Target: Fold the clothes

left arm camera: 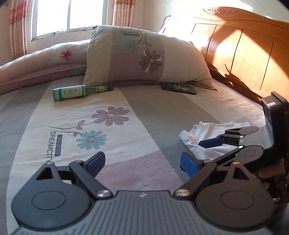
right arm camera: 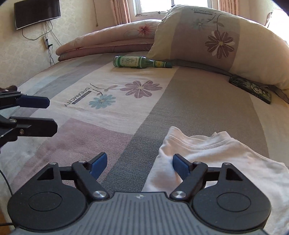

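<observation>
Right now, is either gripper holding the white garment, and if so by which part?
Nothing is held. The left gripper hangs open over bare bedsheet. The right gripper is open too, one finger over the white garment's edge, jaws not pinching it.

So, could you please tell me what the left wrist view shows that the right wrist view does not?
Only the left wrist view shows the wooden headboard. Only the right wrist view shows the wall-mounted screen with cables hanging below it. Both show the white garment on the bedsheet, the green bottle lying on its side, the flowered pillow, the folded quilt, the dark flat item and both grippers, left and right, jaws open.
</observation>
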`<state>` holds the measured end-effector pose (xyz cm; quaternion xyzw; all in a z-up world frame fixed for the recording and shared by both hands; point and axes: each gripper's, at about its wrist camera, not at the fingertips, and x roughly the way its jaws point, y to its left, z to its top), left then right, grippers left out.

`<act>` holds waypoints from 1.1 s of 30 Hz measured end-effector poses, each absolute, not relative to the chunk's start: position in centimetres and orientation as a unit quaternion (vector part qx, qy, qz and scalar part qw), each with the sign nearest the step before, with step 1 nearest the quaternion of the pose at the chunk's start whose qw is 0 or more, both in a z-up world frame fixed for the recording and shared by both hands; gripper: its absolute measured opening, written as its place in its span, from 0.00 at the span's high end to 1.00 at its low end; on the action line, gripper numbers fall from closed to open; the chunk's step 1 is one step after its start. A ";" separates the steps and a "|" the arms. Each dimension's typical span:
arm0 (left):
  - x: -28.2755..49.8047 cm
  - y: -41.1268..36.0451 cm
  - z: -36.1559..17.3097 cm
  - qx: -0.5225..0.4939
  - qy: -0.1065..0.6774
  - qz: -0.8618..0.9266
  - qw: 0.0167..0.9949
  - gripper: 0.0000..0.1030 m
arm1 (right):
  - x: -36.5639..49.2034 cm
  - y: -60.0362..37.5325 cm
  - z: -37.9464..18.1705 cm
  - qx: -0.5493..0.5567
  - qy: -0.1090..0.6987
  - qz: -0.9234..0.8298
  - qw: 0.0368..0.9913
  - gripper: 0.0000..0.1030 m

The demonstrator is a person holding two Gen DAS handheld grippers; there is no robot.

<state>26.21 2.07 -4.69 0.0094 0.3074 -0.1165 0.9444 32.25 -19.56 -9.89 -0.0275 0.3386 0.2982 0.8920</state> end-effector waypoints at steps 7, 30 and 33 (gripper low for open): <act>26.0 2.1 -4.6 -0.001 0.303 -0.127 0.944 0.12 | 33.8 -18.1 -11.0 -0.005 0.359 0.303 0.883 0.16; 25.7 0.5 -4.5 -0.037 0.329 -0.186 0.925 0.09 | 35.3 -26.2 -7.7 -0.025 0.381 0.168 0.909 0.17; 25.4 0.0 -4.5 -0.042 0.333 -0.195 0.922 0.09 | 34.0 -27.0 -7.0 -0.023 0.388 0.156 0.908 0.16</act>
